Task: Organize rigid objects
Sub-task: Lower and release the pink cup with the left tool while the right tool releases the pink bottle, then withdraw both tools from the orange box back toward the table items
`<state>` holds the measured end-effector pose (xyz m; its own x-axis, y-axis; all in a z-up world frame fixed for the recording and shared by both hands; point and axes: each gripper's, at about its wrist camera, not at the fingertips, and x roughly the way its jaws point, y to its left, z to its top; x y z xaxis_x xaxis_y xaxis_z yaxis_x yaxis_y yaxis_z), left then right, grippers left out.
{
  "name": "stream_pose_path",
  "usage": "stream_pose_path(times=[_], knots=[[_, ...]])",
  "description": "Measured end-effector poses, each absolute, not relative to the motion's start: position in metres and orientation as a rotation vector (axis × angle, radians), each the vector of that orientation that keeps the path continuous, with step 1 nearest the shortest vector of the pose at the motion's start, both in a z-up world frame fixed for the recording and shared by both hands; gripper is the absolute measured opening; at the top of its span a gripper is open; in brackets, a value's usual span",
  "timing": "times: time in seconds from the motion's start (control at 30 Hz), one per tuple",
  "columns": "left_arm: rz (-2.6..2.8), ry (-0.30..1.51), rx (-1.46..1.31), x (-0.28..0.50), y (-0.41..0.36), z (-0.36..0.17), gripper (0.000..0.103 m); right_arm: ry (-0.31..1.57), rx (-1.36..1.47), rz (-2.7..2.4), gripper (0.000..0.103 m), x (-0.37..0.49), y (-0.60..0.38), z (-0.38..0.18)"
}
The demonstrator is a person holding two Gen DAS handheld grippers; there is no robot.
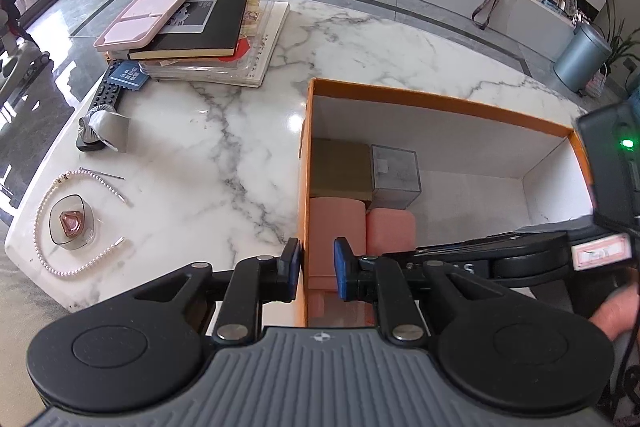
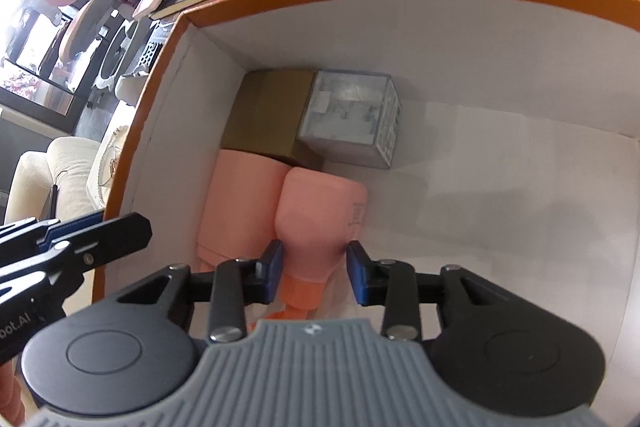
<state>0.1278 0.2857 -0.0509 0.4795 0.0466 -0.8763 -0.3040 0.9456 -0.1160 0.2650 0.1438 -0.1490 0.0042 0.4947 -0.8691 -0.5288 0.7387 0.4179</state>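
Observation:
An orange box (image 1: 440, 99) with white inside walls (image 2: 360, 39) stands on the marble table. Inside it at the left lie two pink bottles (image 1: 336, 223) (image 2: 320, 211), a gold box (image 1: 340, 167) (image 2: 268, 115) and a grey cube (image 1: 396, 171) (image 2: 348, 115). My left gripper (image 1: 316, 267) is open and straddles the box's left wall, touching nothing I can see. My right gripper (image 2: 314, 271) is open inside the box, its fingers on either side of the right pink bottle's neck with a gap on each side.
A stack of books with a pink case (image 1: 148, 15) lies at the table's far left. A remote (image 1: 108, 91), a grey pouch (image 1: 100, 131), a pearl necklace (image 1: 40, 227) and a small glass dish (image 1: 72, 223) lie at the left edge. The box's right half (image 2: 500, 207) is bare.

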Motion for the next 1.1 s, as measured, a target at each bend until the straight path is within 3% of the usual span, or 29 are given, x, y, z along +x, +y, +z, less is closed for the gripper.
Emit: stream_pose_path(times=[0.43,0.53,0.87,1.1], knots=[[0.141,0.866,-0.193,0.107,0.227,0.012,0.02,1.111,0.009,0.762,0.039,0.221,0.079,-0.073],[0.03,0.817,-0.196,0.102,0.198,0.02,0.02,0.989,0.041,0.704,0.05,0.204,0.044,-0.052],[-0.306,0.799,0.108,0.109,0.069,0.011,0.02,0.904,0.163,0.46,0.05,0.182,-0.107,-0.04],[-0.476,0.832,0.471,0.13,-0.026,-0.025,0.039,0.965,0.215,0.243,0.05,0.186,-0.19,-0.08]])
